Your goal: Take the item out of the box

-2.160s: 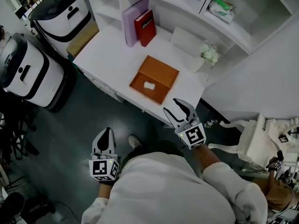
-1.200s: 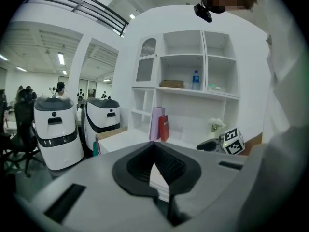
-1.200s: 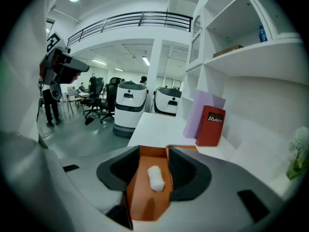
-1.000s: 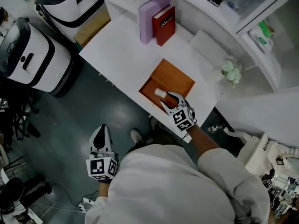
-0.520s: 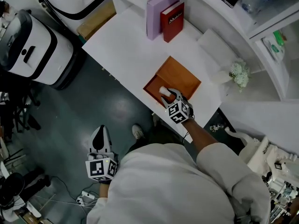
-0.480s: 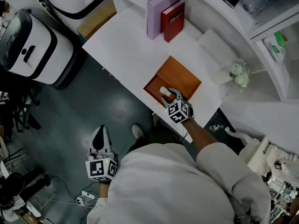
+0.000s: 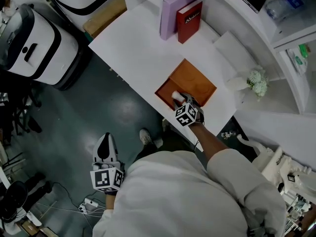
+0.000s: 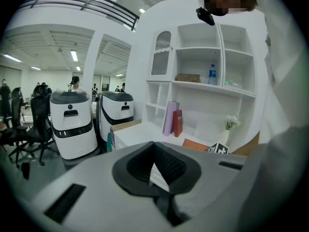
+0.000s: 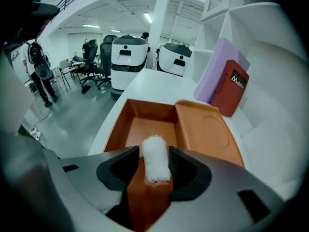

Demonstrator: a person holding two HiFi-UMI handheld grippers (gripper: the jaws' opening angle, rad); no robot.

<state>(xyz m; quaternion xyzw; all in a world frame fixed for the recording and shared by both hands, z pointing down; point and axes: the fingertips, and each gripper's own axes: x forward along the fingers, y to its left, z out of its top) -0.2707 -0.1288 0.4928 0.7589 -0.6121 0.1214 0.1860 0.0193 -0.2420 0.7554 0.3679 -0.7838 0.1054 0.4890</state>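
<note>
Right tool (image 9: 152,154): jaws opening, straddling white roll (image 9: 154,167) in orange box (image 9: 145,111).
Grip: centre, squeeze gently.
Left tool (image 8: 158,196): clenched, empty.

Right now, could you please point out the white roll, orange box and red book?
white roll (image 9: 155,158), right gripper view, middle.
orange box (image 9: 149,111), right gripper view, far wall.
red book (image 9: 235,93), right gripper view, cover.
</note>
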